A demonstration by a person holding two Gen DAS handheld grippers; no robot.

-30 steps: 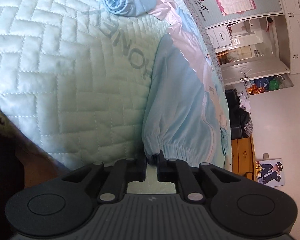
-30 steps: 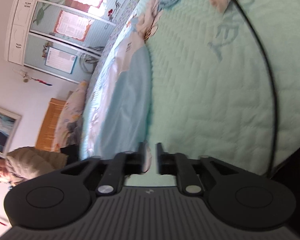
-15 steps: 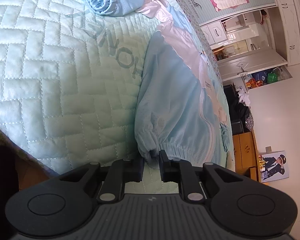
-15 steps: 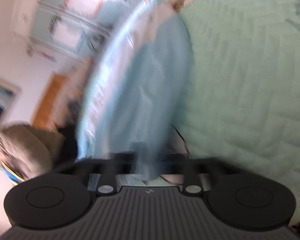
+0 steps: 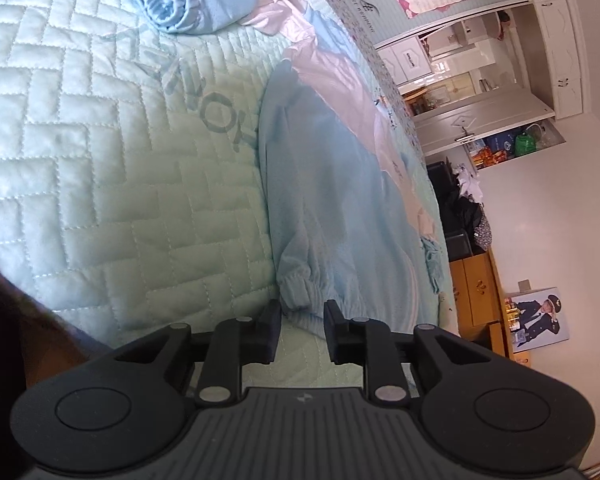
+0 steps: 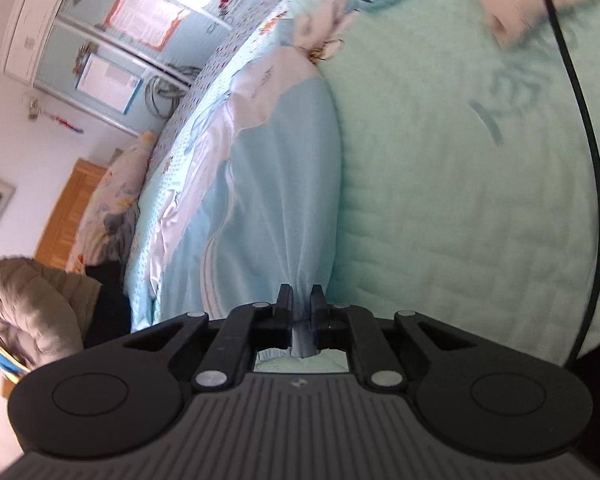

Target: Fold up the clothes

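A light blue and white jacket [image 5: 332, 184] lies on the quilted mint bed cover [image 5: 100, 160]. Its elastic hem [image 5: 300, 288] lies just in front of my left gripper [image 5: 300, 312], which is open with the hem corner between the fingertips and not clamped. In the right wrist view the same jacket [image 6: 284, 184] stretches away from my right gripper [image 6: 300, 300], which is shut on a bunched fold of its blue cloth.
A crumpled light blue garment [image 5: 188, 0] lies far up the bed. A black cable [image 6: 592, 160] hangs across the right side of the right wrist view. A wooden cabinet [image 5: 476, 292] and a brown padded coat [image 6: 28, 312] stand beside the bed.
My left gripper has opened and let go of the hem. My right gripper has moved onto the jacket and shut on its cloth.
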